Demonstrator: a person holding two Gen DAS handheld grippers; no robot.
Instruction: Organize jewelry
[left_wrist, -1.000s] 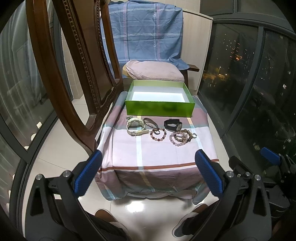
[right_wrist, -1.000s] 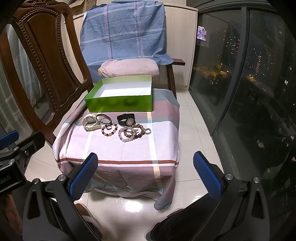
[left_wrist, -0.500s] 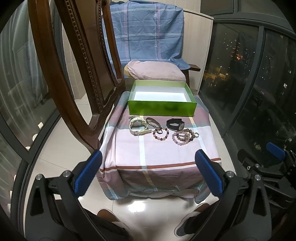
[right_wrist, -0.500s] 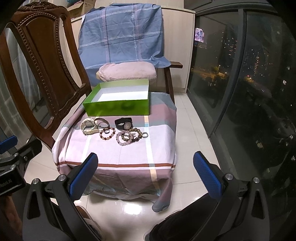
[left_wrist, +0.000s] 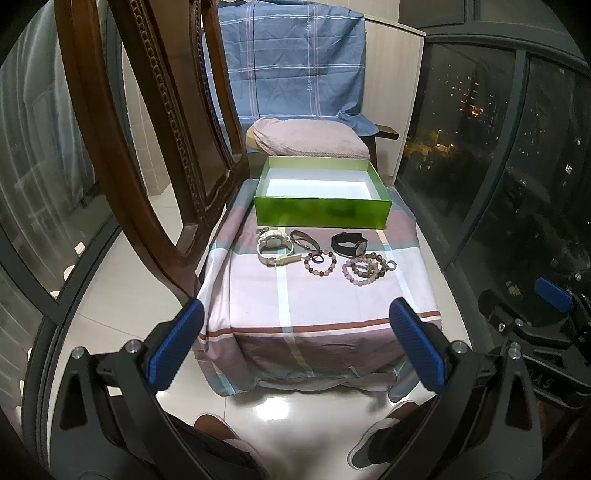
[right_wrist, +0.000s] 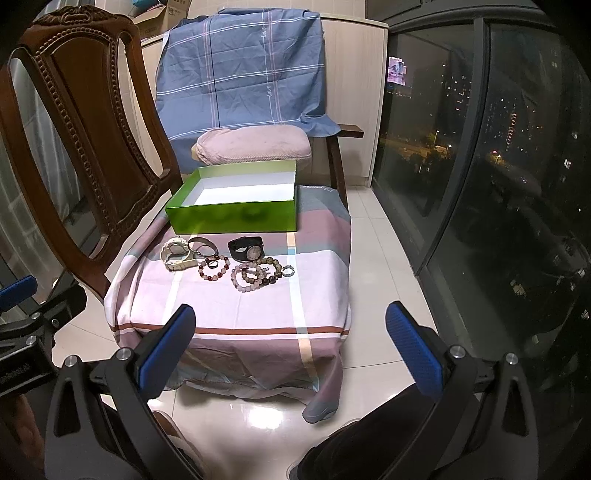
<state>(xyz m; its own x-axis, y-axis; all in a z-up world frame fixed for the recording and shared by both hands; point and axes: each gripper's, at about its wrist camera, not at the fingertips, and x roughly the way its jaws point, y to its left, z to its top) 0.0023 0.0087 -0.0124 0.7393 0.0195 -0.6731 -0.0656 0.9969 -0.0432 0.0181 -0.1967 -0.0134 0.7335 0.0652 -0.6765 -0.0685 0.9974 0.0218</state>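
Jewelry all laid out in a loose row on the cloth-covered table (left_wrist: 321, 295), just in front of the green box (left_wrist: 321, 212). From the left: cream watch (left_wrist: 275, 245), thin bangle (left_wrist: 303, 239), dark-red bead bracelet (left_wrist: 320, 258) with a small ring inside its loop, black watch (left_wrist: 349, 244), then a little heap of pale bead bracelets (left_wrist: 364, 267) with a silver ring (right_wrist: 288, 272) at the far end. Pretty tightly bunched, several pieces touching.

Compared with a second ago, not much going on: views drifted a bit, table sitting slightly further right in the left camera and slightly further left in the right one, and maybe a touch further off. Not a single piece moved. So probably just lining up before the first pick, nothing sorted yet.

Box open-topped, white inside, and totally empty as far as visible; near wall hides a strip of the floor though. No dividers visible.

Left gripper (left_wrist: 295, 343) spread wide, nothing between the blue pads, hanging back in front of the table's near edge. Right gripper (right_wrist: 288, 347) same deal: wide apart, empty, well short of the jewelry.

Around it all: carved wooden chair (right_wrist: 81, 122) on the left, pink cushion (right_wrist: 255, 146) and blue sheet (right_wrist: 243, 66) behind the box, dark window to the right.
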